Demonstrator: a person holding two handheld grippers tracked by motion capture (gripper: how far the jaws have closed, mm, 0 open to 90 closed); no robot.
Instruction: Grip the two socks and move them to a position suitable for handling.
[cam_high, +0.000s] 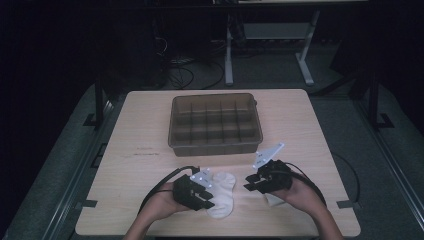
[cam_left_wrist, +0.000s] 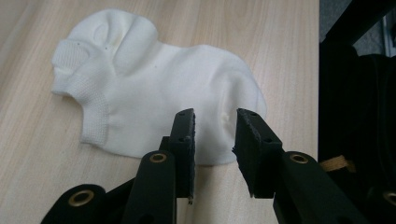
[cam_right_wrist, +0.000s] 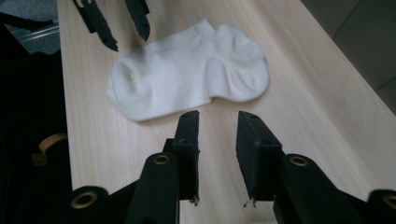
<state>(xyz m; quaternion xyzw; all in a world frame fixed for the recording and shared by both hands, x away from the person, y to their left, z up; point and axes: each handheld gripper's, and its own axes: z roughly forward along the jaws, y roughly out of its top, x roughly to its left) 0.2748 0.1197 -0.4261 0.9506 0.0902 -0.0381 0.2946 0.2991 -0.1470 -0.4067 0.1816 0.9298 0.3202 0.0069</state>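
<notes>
A white ankle sock (cam_high: 223, 195) (cam_left_wrist: 154, 98) (cam_right_wrist: 187, 70) lies flat on the pale wooden table (cam_high: 145, 165) near its front edge. My left gripper (cam_high: 206, 198) (cam_left_wrist: 215, 126) is at the sock's left side, its jaws apart just above the sock's edge, pressing on nothing. My right gripper (cam_high: 252, 184) (cam_right_wrist: 218, 126) hovers to the right of the sock, jaws apart with bare table between them. In the right gripper view the left gripper's jaw tips (cam_right_wrist: 116, 25) show beyond the sock. A bit of white fabric (cam_high: 272, 200) peeks out under the right hand.
A brown see-through bin (cam_high: 215, 146) with several divided compartments stands at the table's middle, behind the sock. Dark floor, cables and desk legs (cam_high: 228, 55) lie beyond the far edge. Black cables (cam_high: 160, 187) trail from both grippers.
</notes>
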